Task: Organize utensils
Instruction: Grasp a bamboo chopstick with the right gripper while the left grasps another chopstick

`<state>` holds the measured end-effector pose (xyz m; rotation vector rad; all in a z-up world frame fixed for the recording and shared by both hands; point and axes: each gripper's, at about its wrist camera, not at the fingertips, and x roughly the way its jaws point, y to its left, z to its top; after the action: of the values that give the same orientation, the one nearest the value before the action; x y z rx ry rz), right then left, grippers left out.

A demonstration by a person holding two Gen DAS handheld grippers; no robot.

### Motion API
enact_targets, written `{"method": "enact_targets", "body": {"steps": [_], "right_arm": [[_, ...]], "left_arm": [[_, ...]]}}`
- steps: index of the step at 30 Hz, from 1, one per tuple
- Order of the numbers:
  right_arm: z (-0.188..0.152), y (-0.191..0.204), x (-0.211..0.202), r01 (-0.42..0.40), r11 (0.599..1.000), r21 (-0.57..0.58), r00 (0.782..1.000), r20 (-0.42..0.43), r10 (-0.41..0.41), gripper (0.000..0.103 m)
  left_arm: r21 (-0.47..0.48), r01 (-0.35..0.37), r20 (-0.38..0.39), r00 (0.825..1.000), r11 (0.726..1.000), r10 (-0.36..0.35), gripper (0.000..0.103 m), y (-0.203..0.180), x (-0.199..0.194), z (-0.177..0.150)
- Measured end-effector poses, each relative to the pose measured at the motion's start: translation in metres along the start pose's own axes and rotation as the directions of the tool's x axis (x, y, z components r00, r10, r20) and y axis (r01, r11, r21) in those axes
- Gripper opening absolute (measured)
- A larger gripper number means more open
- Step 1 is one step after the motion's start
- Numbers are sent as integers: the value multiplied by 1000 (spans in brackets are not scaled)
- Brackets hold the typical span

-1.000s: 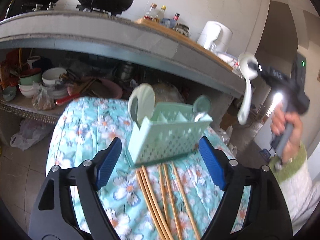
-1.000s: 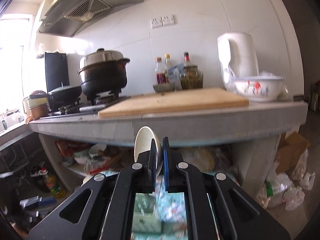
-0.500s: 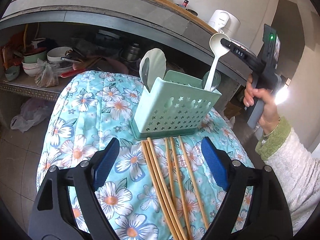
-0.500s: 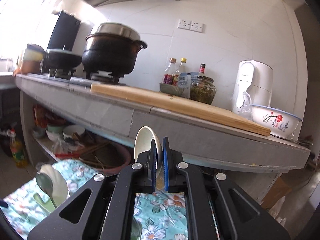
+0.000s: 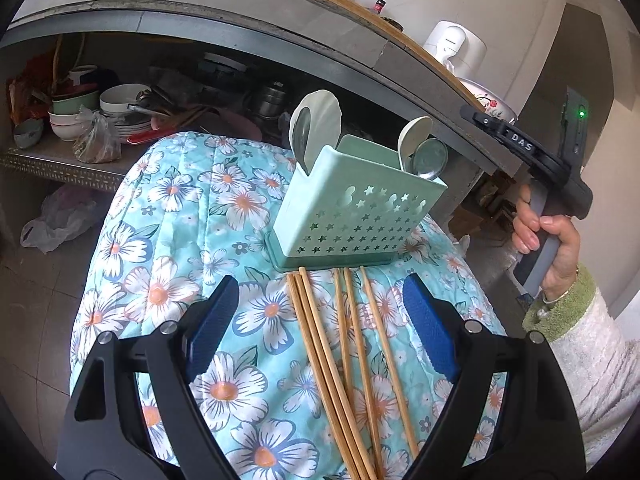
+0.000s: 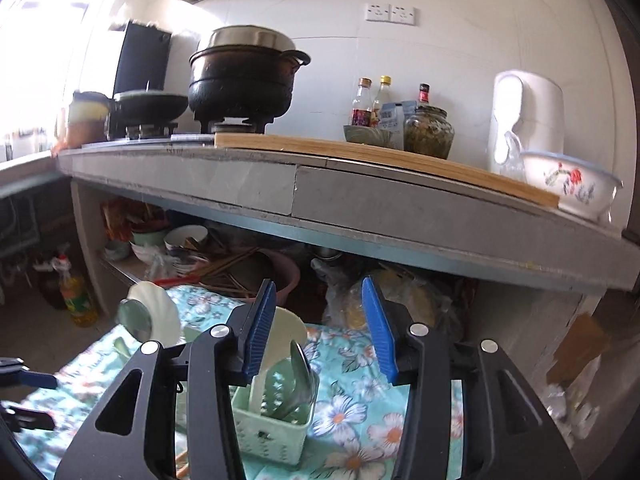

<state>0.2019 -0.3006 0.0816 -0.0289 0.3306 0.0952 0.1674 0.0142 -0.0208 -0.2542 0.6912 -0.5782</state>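
A mint-green utensil caddy (image 5: 356, 212) stands on the floral cloth (image 5: 168, 292). It holds a white shell-shaped spoon with a metal spoon (image 5: 314, 132) at its left end, and a white spoon (image 5: 412, 136) beside a metal spoon (image 5: 430, 158) at its right end. Several wooden chopsticks (image 5: 344, 352) lie on the cloth in front of the caddy. My left gripper (image 5: 320, 328) is open above the chopsticks. My right gripper (image 6: 318, 332) is open and empty above the caddy's right end (image 6: 276, 420), where the white spoon (image 6: 280, 340) stands. It also shows in the left wrist view (image 5: 528, 152).
A grey counter edge (image 6: 360, 204) overhangs the table's far side, carrying a pot (image 6: 244, 76), bottles, a jar (image 6: 428, 132), a kettle (image 6: 524, 116) and a flowered bowl (image 6: 568, 184). Bowls and dishes (image 5: 100, 112) crowd the shelf below it.
My right gripper lowered the white spoon into the caddy's right end and opened, letting it go. My left gripper tilted down toward the chopsticks.
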Motion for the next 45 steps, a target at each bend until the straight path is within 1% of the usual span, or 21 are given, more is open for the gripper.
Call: {"method": "enact_targets", "body": {"steps": [3, 6, 8, 10, 12, 15, 16, 18, 19, 20, 23, 24, 27, 28, 30, 32, 34, 35, 40, 41, 45], "right_arm": [[-7, -10, -21, -51, 994, 91, 998, -26, 54, 45], [-21, -16, -37, -101, 978, 180, 990, -83, 117, 46], [-39, -16, -43, -145, 958, 247, 971, -153, 186, 46], [-61, -12, -44, -160, 941, 300, 941, -243, 237, 46], [-84, -7, -43, -158, 925, 346, 909, -314, 273, 46], [-126, 6, -39, -140, 898, 417, 852, -412, 324, 46], [-138, 10, -38, -140, 887, 441, 835, -428, 345, 46], [-163, 20, -36, -152, 851, 503, 792, -453, 409, 46], [-172, 24, -35, -156, 836, 527, 778, -455, 433, 44], [-181, 29, -33, -161, 821, 547, 761, -461, 457, 41], [-200, 45, -27, -169, 785, 597, 713, -476, 515, 33], [-206, 50, -24, -172, 771, 614, 694, -480, 537, 31], [-214, 59, -16, -156, 762, 628, 666, -503, 551, 26], [-219, 62, -14, -148, 759, 634, 656, -511, 555, 23], [-225, 67, -11, -133, 761, 635, 647, -526, 552, 21], [-229, 68, -10, -117, 765, 633, 646, -537, 543, 15], [-229, 69, -9, -106, 762, 639, 646, -538, 541, 13], [-231, 68, -9, -102, 761, 640, 647, -539, 539, 11], [-232, 63, -8, -88, 747, 659, 660, -523, 539, 9], [-231, 61, -8, -86, 743, 664, 663, -519, 540, 8], [-229, 45, -16, -68, 743, 666, 690, -506, 517, 7]], "left_arm": [[9, -6, -2, 1000, 1000, 6, 81, -3, -3, -2], [21, -19, -13, 1000, 1000, 19, 83, -5, -4, -6], [29, -38, -30, 999, 999, 39, 83, -7, -3, -9], [38, -75, -57, 995, 996, 77, 83, -8, 0, -13], [51, -135, -97, 986, 990, 139, 83, -8, 6, -18], [46, -171, -141, 974, 984, 176, 83, -6, 11, -25], [41, -177, -151, 972, 983, 181, 83, -6, 12, -28], [27, -177, -168, 969, 984, 179, 83, -4, 15, -35], [17, -175, -182, 967, 984, 175, 83, -2, 16, -39], [6, -172, -192, 967, 985, 170, 83, -1, 16, -43], [-36, -156, -218, 965, 987, 145, 83, 4, 17, -51], [-44, -153, -219, 966, 987, 140, 82, 5, 17, -53], [-65, -138, -214, 969, 988, 122, 75, 8, 15, -56], [-73, -130, -211, 971, 989, 112, 71, 9, 14, -56], [-92, -110, -209, 974, 990, 89, 65, 10, 14, -56], [-113, -88, -208, 976, 990, 63, 58, 13, 13, -56], [-129, -66, -208, 977, 989, 38, 50, 14, 13, -56], [-135, -56, -209, 977, 989, 27, 48, 14, 13, -56], [-170, 0, -226, 973, 985, -39, 28, 14, 18, -58], [-178, 10, -231, 972, 984, -52, 26, 14, 19, -59], [-221, 42, -251, 963, 974, -99, 17, 15, 27, -61]]}}
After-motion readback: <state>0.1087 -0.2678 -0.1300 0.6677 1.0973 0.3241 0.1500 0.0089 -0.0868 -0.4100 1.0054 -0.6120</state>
